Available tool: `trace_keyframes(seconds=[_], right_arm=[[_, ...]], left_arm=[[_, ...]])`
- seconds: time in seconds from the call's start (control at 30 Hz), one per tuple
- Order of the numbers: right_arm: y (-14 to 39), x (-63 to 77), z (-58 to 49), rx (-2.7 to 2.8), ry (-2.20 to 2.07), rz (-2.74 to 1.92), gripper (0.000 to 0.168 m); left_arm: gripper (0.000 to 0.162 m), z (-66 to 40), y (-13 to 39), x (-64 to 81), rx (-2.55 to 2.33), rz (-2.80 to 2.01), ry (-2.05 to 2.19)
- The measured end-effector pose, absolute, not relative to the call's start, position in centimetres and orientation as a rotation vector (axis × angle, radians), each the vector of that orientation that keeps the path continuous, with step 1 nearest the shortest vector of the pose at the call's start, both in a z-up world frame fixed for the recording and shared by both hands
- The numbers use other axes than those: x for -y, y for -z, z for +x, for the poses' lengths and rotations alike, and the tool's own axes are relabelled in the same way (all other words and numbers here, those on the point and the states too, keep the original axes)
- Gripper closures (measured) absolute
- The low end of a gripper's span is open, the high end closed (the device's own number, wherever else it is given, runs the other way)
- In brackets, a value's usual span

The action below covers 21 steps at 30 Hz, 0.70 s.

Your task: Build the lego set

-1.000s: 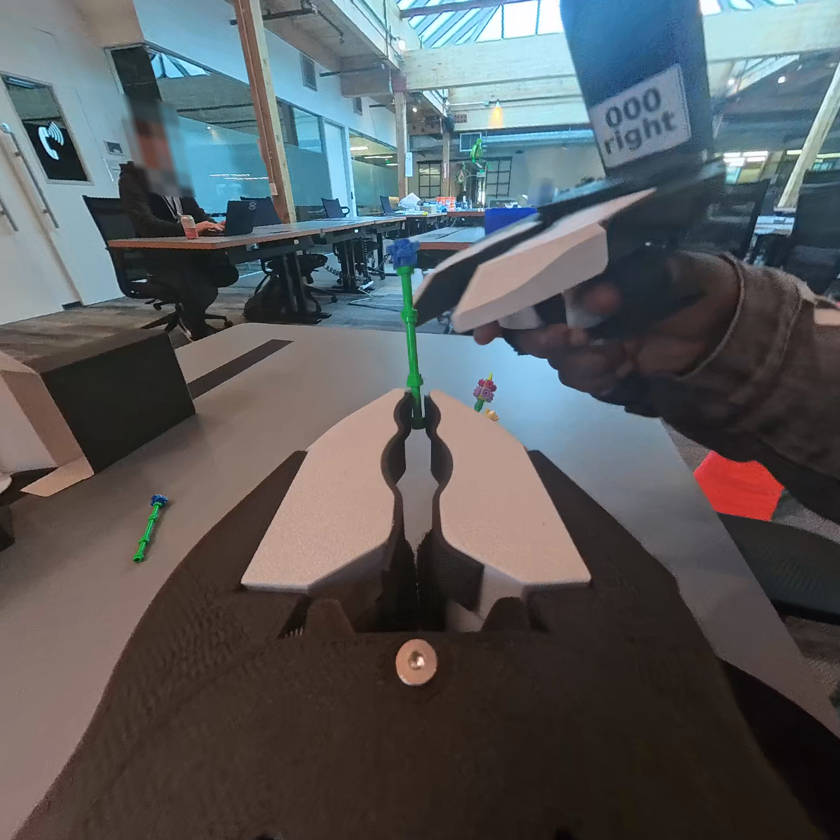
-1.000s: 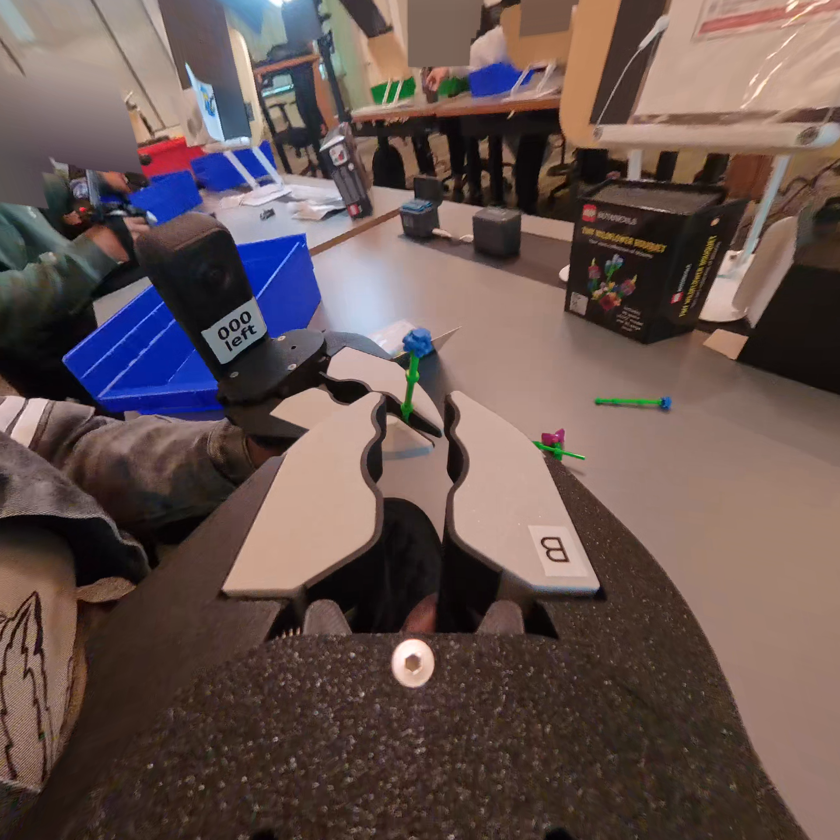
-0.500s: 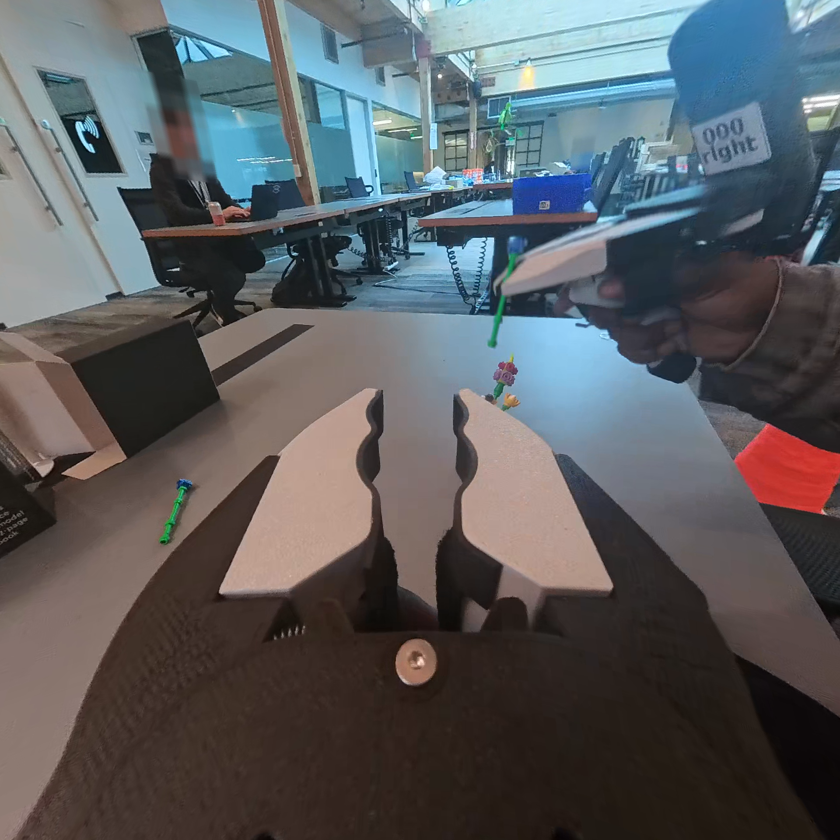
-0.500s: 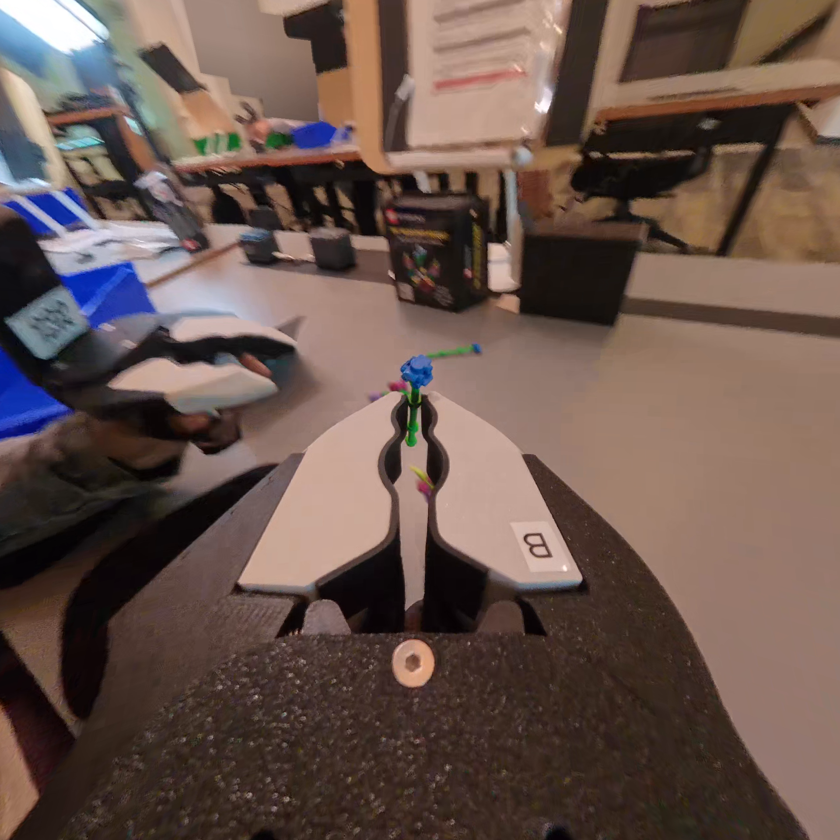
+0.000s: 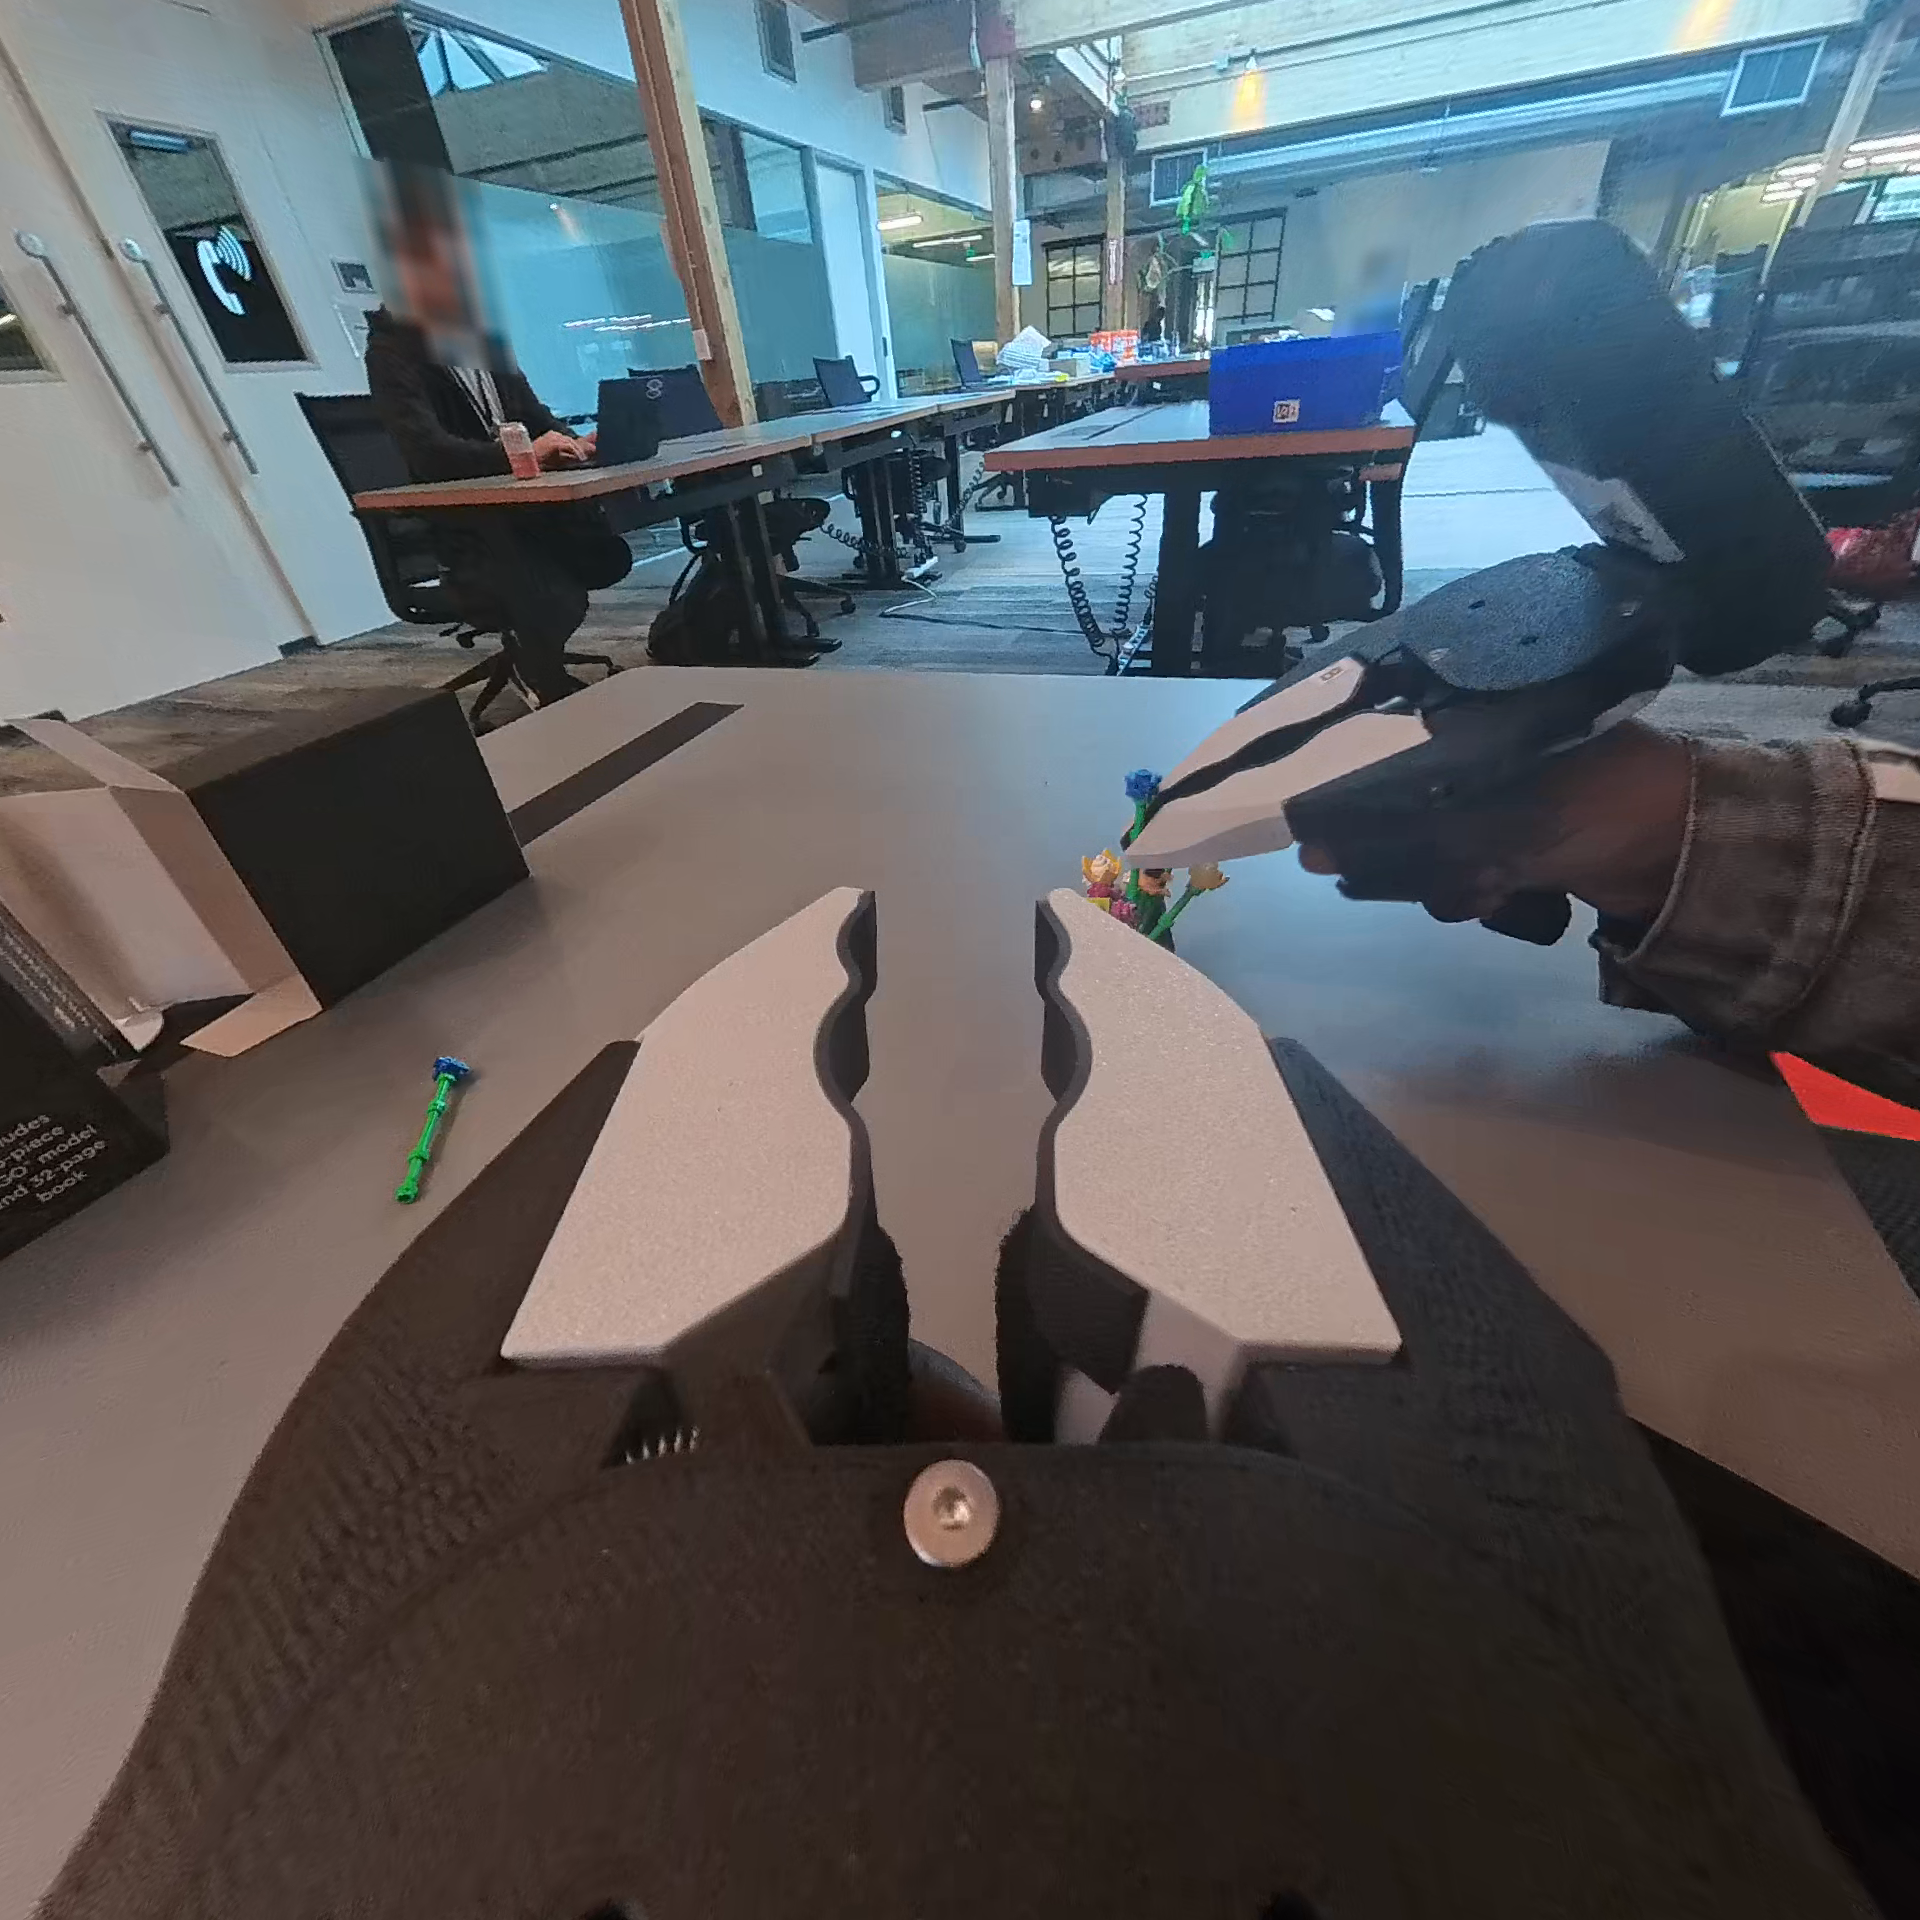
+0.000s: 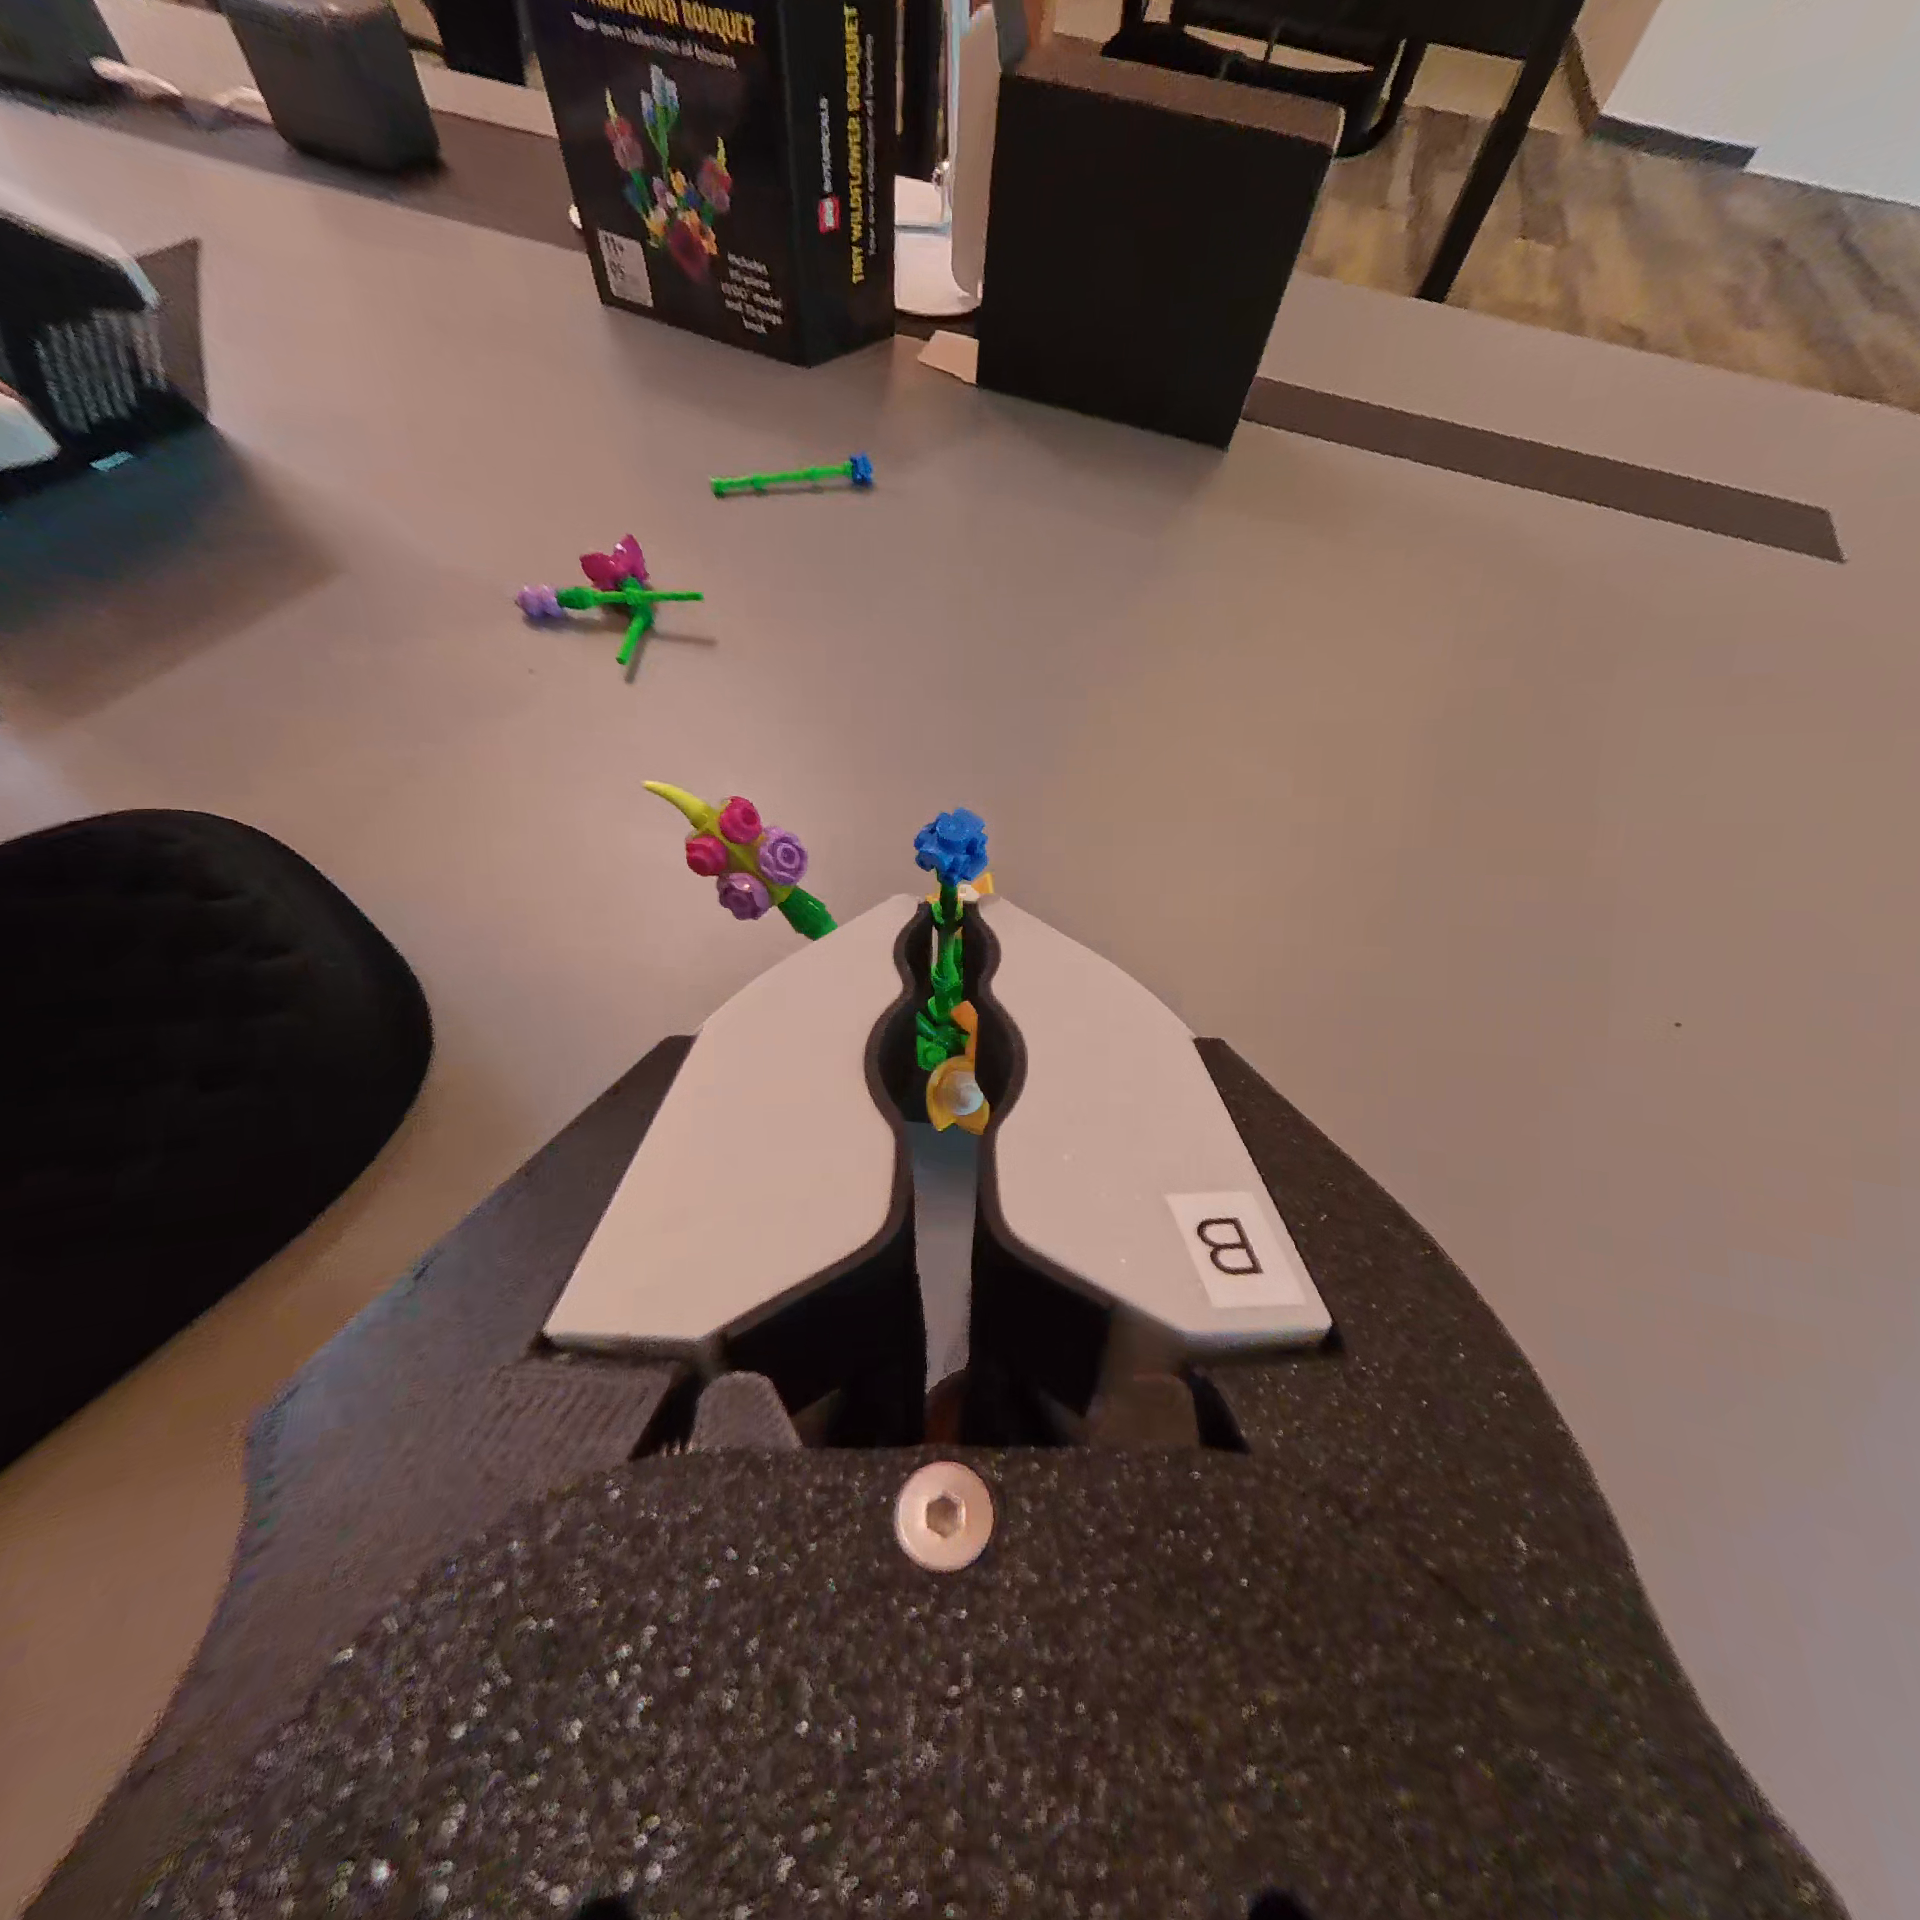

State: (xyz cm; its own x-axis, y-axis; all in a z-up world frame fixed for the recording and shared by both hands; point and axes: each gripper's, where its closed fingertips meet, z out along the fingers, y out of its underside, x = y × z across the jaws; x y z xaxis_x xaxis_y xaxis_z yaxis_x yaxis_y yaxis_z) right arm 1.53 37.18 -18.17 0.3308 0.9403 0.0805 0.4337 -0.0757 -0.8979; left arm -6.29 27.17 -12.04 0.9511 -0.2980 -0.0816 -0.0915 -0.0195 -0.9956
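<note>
My right gripper [image 6: 951, 909] is shut on the green stem of a blue flower [image 6: 951, 842] and holds it upright, low over the grey table [image 6: 1351, 779]. Orange and yellow flower pieces [image 6: 956, 1091] show through the gap under its fingers. A pink and purple flower cluster [image 6: 748, 852] stands just left of the tips. In the left wrist view the right gripper [image 5: 1143, 831] holds the blue flower [image 5: 1141, 784] right above a small bouquet [image 5: 1127, 899]. My left gripper [image 5: 956, 914] is open and empty, close in front of that bouquet.
A second blue-tipped stem [image 6: 790, 478] and a pink and purple flower sprig [image 6: 613, 592] lie on the table farther off. The set's box [image 6: 717, 177] and a black box [image 6: 1143, 239] stand at the back. The stem also shows in the left wrist view [image 5: 431, 1127]. Tip to tip, the grippers are about 15 cm apart.
My left gripper opened and let go of the blue flower stem. My right gripper shut on it, carried it right and down to the bouquet on the table.
</note>
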Motion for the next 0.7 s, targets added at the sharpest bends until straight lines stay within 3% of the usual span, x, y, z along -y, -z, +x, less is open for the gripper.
trace_keyframes(seconds=[0.7], right_arm=[[17.8, -36.7, 1.5, 1.296, -0.642, -1.585, 0.163]], left_arm=[[0.133, -6.4, 12.0, -27.1, -0.300, -1.592, 0.170]])
